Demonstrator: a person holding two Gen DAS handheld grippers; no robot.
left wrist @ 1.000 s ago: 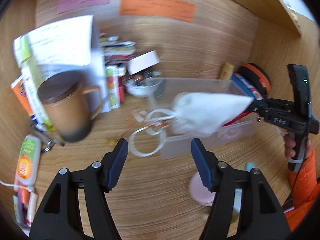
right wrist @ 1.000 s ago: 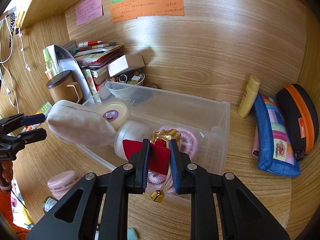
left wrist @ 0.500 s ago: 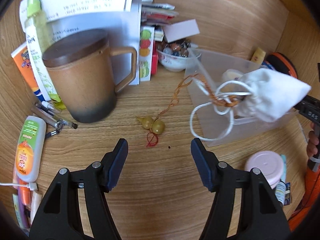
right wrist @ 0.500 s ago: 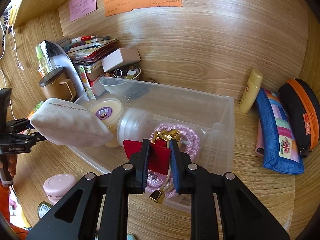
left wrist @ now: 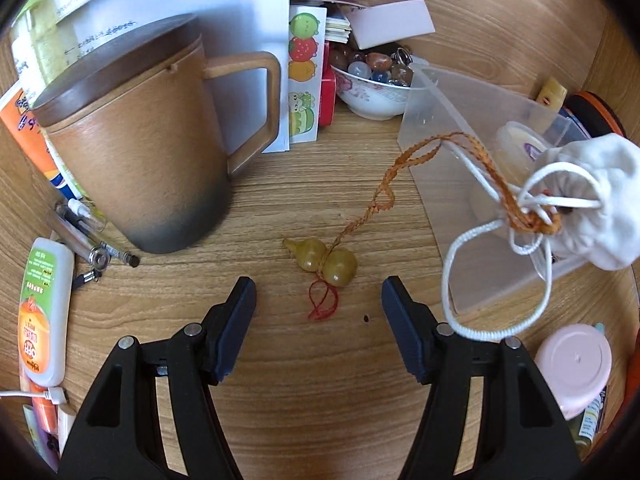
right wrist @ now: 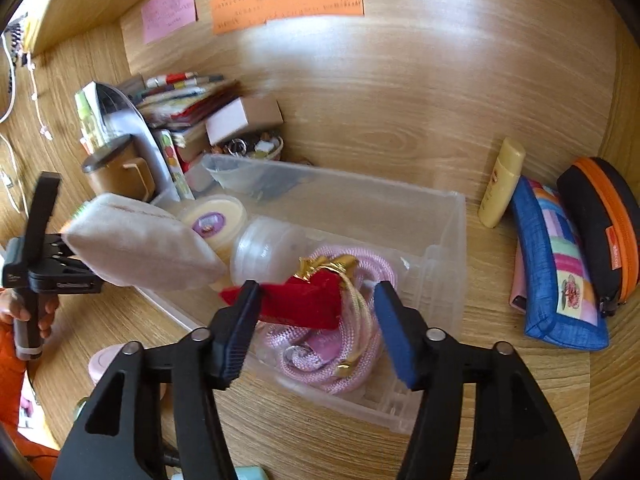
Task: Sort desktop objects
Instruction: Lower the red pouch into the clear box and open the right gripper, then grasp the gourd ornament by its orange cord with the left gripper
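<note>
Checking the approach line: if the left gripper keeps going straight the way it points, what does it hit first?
Most likely the yellow gourd charm on the desk: it lies just ahead of the open left gripper, roughly centred between the fingers. Depth is unclear.

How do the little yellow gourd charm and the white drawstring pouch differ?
The gourd charm is small, hard-looking, glossy and yellow; the white pouch is larger, soft cloth. The charm lies on the bare desk; the pouch hangs over the clear bin's edge. Shared: a braided orange cord joins them.
</note>
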